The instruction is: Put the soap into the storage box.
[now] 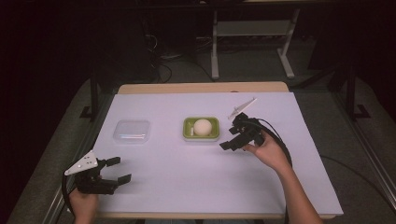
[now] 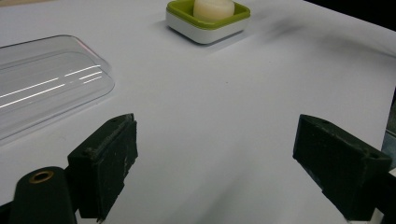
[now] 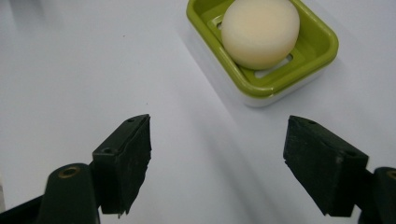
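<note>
Both grippers are black, with blocky jaws and a brass-coloured screw hole. The left gripper carries a grey three-cornered plate; the right gripper trails black cables.

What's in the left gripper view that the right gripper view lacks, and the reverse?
Left gripper view: the clear plastic lid lying flat at the left, apart from the dish. Right gripper view: the slots in the green soap dish floor beside the round soap bar. Both: an open pair of black jaws, left claw and right claw, over white table cover, dish and soap ahead.
</note>
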Available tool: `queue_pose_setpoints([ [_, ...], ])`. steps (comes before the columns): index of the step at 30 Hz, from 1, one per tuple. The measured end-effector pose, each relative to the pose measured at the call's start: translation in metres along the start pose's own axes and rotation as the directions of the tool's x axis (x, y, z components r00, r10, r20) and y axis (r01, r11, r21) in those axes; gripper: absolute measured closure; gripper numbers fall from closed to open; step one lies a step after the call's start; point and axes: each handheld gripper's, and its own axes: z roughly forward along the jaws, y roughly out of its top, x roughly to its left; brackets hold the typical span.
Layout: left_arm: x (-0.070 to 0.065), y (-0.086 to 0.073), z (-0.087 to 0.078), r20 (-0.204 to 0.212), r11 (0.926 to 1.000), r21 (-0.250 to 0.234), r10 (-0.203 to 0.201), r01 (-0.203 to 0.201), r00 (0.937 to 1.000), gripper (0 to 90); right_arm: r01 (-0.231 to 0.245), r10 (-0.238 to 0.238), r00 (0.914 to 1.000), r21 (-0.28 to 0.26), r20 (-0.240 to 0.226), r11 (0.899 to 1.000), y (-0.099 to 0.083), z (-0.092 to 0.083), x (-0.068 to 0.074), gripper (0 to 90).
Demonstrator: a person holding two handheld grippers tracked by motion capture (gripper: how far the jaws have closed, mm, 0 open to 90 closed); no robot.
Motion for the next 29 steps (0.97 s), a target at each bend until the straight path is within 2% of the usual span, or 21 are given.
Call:
queue_pose_setpoints([
  [6, 0.000, 0.000, 0.000, -0.004, 1.0000, 0.004, 0.001, -0.001, 1.0000, 13.2, 0.003, -0.003, 1.0000, -0.002, -0.002, 1.000, -0.017, -0.004, 0.007, 22.2],
  [8, 0.001, 0.000, 0.000, -0.004, 0.9999, 0.005, 0.013, -0.013, 0.9999, 13.2, -0.002, 0.002, 1.0000, -0.007, -0.008, 1.000, -0.031, -0.005, 0.012, 22.3],
  [19, 0.000, -0.001, 0.000, 0.002, 1.0000, 0.001, -0.003, 0.003, 1.0000, 13.2, -0.019, 0.019, 0.9998, -0.018, 0.002, 1.000, -0.064, -0.013, 0.022, 22.8],
  [22, 0.001, -0.002, 0.001, 0.001, 0.9999, 0.009, -0.011, 0.011, 0.9999, 13.2, -0.035, 0.036, 0.9993, -0.032, 0.010, 0.999, -0.084, -0.015, 0.029, 21.7],
  [23, 0.001, -0.002, 0.001, 0.002, 0.9999, 0.008, -0.012, 0.012, 0.9999, 13.2, -0.035, 0.036, 0.9993, -0.032, 0.010, 0.999, -0.084, -0.015, 0.029, 21.7],
  [27, 0.003, -0.002, 0.001, 0.020, 0.9999, -0.007, -0.014, 0.014, 0.9997, 13.1, -0.023, 0.027, 0.9989, -0.091, 0.039, 0.996, -0.110, -0.014, 0.038, 21.3],
  [28, 0.002, -0.001, 0.002, 0.020, 0.9999, -0.010, -0.011, 0.011, 0.9997, 13.2, -0.010, 0.018, 0.9975, -0.114, 0.069, 0.993, -0.119, -0.013, 0.042, 19.5],
  [29, 0.002, -0.001, 0.002, 0.020, 0.9999, -0.010, -0.011, 0.011, 0.9997, 13.2, -0.010, 0.018, 0.9975, -0.114, 0.069, 0.993, -0.119, -0.013, 0.042, 19.5],
])
